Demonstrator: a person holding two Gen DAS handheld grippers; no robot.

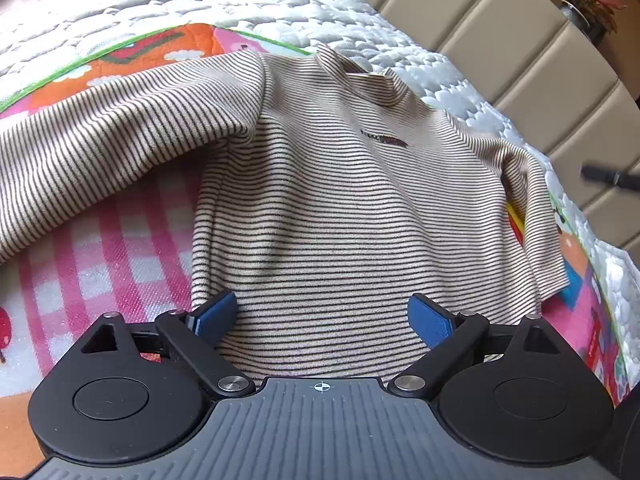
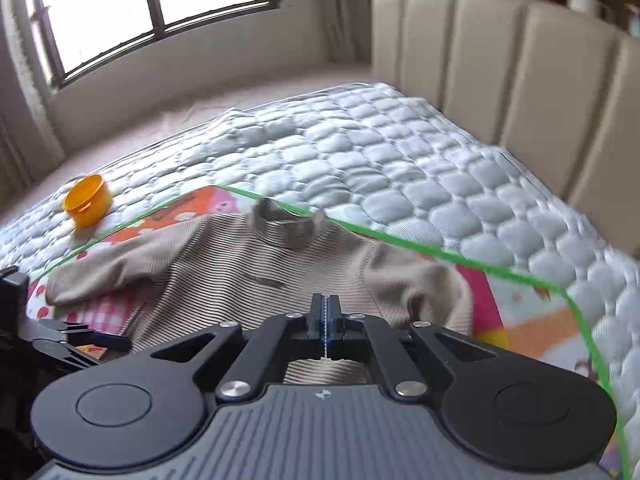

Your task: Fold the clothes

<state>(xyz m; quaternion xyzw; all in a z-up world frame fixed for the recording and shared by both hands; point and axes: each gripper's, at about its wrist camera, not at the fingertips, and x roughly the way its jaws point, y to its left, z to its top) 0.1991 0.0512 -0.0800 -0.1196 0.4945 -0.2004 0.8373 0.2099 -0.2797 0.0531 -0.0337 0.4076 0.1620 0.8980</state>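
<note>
Both tongs inspected: my left gripper (image 1: pixel 322 316) stands wide apart, gripping nothing, astride the hem of the striped shirt (image 1: pixel 340 200), whose long axis runs straight ahead toward the collar, while my right gripper (image 2: pixel 326 320), clamped together and empty, hovers farther off.

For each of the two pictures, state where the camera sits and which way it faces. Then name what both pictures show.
Left wrist: on the left gripper, aimed steeply down at the striped top; its blue fingers stand wide apart.
Right wrist: on the right gripper, jaws shut and empty, facing across the bed to the window and headboard.
Shared: striped top, colourful mat, quilted cover, headboard.
</note>
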